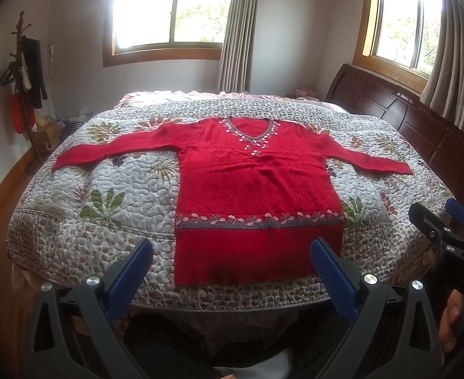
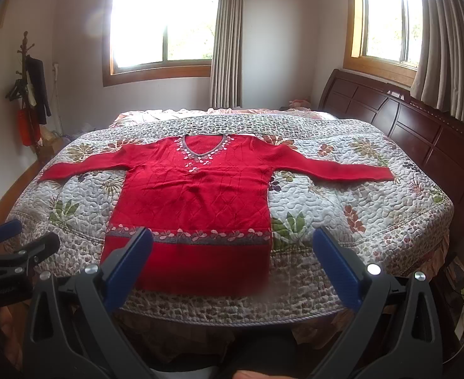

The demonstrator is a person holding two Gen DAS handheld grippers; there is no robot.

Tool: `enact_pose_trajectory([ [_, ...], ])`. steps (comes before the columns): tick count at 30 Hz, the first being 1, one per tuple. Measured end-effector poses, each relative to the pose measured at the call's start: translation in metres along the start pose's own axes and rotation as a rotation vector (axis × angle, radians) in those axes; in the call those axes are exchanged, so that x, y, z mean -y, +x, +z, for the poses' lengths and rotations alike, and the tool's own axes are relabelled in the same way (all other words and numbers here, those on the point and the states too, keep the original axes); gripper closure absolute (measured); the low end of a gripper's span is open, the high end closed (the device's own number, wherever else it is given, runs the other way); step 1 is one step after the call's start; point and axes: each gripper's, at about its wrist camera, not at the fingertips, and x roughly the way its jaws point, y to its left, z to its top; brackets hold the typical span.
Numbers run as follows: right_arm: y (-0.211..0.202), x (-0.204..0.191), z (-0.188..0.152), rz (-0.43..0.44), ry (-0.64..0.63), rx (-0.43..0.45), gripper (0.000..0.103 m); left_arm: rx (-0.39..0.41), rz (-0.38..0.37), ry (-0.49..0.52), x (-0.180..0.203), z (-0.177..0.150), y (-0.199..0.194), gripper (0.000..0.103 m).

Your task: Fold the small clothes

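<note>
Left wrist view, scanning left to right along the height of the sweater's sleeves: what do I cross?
Coat rack → left sleeve cuff → sweater body → right sleeve cuff → wooden headboard.

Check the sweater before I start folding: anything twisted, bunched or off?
Nothing stands out. The red sweater lies flat and face up on the quilt, both sleeves spread out, hem toward the near edge. Only faint wrinkles across the chest. Both grippers, left and right, are open and clear of it.

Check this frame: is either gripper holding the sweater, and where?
Nothing is held. The left gripper and right gripper are both open, short of the red sweater, which lies flat on the quilt.
</note>
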Motion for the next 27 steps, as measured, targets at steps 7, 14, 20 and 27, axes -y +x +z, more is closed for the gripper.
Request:
enact_pose_trajectory([
  [7,0.0011,0.001,0.0,-0.002,-0.002,-0.001,0.002,-0.001,-0.001,0.002,-0.0004,0.0,0.0001,0.004],
  [14,0.0015,0.0021,0.0005,-0.002,0.0,-0.001,0.002,-0.002,-0.002,0.004,-0.0009,0.0011,0.001,0.004],
  [20,0.0023,0.0035,0.0012,-0.002,-0.001,-0.004,0.002,-0.002,0.0,0.008,0.0008,0.0021,0.0017,0.004],
  [27,0.0049,0.0055,0.0017,-0.004,0.003,-0.009,0.002,-0.005,-0.002,0.009,0.002,0.0033,0.0029,0.004],
])
